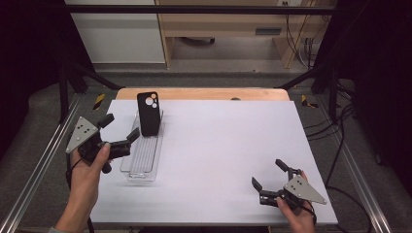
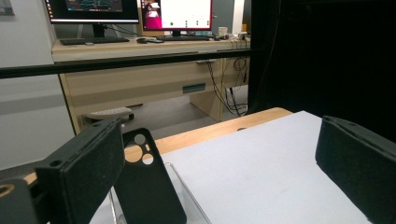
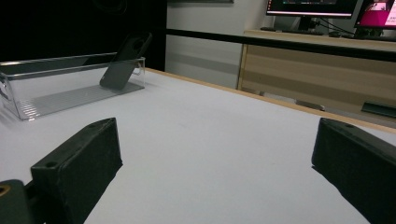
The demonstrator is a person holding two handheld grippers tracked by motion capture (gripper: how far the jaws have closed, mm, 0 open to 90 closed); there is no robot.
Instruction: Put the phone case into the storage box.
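From the high view, the black phone case stands in the far end of the clear tray, leaning back on the tray's far wall, so the job of getting the case into the tray looks done, or else the job of taking it out has not begun; I cannot tell which. The left gripper is held just to the left of the tray, with its jaws wide apart and nothing between them. One jaw tip is close to the case but does not touch it. The right gripper is low at the near right of the white table, well apart from the tray, with its jaws spread too and nothing in them. The rest of the tray looks bare. In the left gripper view, the phone case is very near, just past the left jaw, with its round camera holes at the top, and a thin clear tray wall runs beside it. The jaws stand far apart. In the right gripper view, the tray sits far off at the left, with the case tilted up in its far end, and the jaws are parted over bare table.
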